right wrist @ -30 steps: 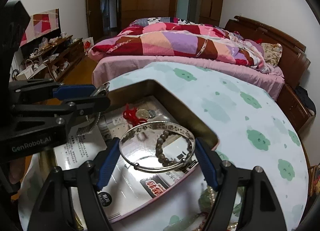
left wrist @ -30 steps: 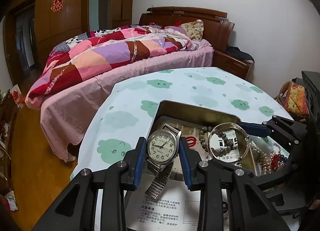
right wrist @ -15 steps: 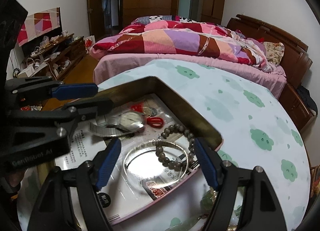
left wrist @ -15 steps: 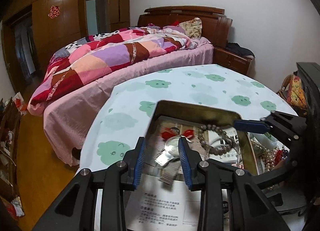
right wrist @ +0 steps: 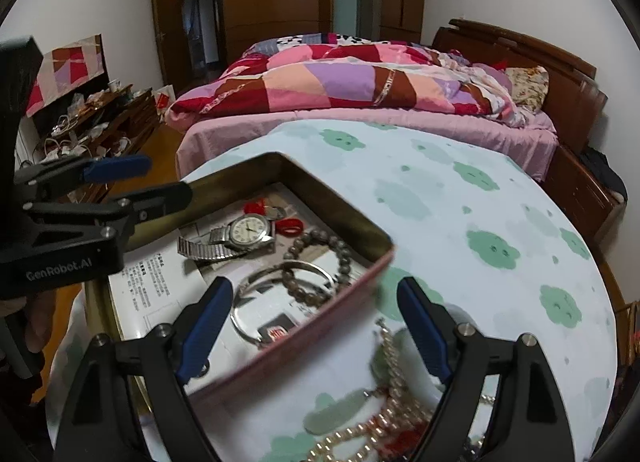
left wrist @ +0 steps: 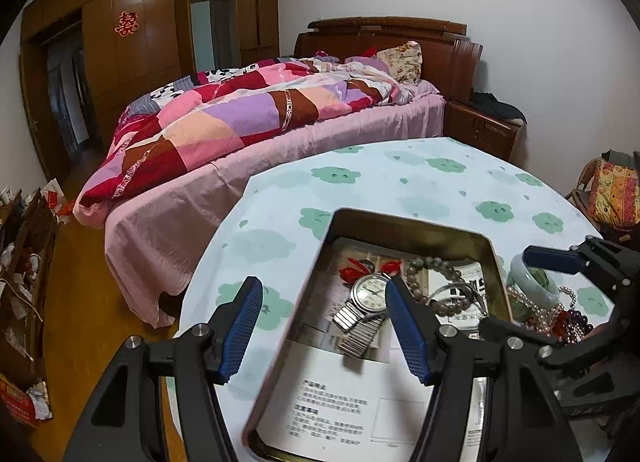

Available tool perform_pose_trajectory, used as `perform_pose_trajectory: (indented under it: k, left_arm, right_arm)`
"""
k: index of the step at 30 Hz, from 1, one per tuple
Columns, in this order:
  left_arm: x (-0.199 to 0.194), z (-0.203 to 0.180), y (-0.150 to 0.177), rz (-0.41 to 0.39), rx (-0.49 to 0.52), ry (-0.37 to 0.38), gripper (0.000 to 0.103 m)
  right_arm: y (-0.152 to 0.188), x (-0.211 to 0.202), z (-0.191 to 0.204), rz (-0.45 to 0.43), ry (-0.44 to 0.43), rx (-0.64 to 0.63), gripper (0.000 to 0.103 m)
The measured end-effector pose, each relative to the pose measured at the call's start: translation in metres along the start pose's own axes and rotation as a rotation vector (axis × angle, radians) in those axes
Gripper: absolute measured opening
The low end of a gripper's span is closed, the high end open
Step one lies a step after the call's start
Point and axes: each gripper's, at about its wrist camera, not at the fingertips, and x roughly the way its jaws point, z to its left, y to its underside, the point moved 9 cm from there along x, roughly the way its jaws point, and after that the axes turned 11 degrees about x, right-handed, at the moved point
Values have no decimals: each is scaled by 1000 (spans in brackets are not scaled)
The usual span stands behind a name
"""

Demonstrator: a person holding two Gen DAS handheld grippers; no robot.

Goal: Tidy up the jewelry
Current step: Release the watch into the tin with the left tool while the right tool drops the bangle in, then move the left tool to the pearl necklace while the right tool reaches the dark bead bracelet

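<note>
My left gripper [left wrist: 324,326] and right gripper [right wrist: 312,328] are both opening, nothing between their pads. The wristwatch [right wrist: 240,236] lies in the tin [right wrist: 280,161] beside its far corner, near the silver bangle [right wrist: 280,302].

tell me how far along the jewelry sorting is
Done: the watch, bead bracelet and silver bangle lie inside the tin. In hand: nothing; the left gripper and right gripper are both opening, with nothing pressed between their pads. Left: the jade bangle, pearl strand and red beads lie on the tablecloth beside the tin.
</note>
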Motion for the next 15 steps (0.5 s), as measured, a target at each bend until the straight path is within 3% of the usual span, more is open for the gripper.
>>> perform_pose_trajectory:
  k: [4,15]
  left_arm:
    - [-6,-13,-1,0,18,5,64]
    - [-27,-69,0,-13,105,48,64]
  right_arm:
    - [6,-16,-19,-13,19,27,87]
    - [52,-55,-121,5,153,229,88]
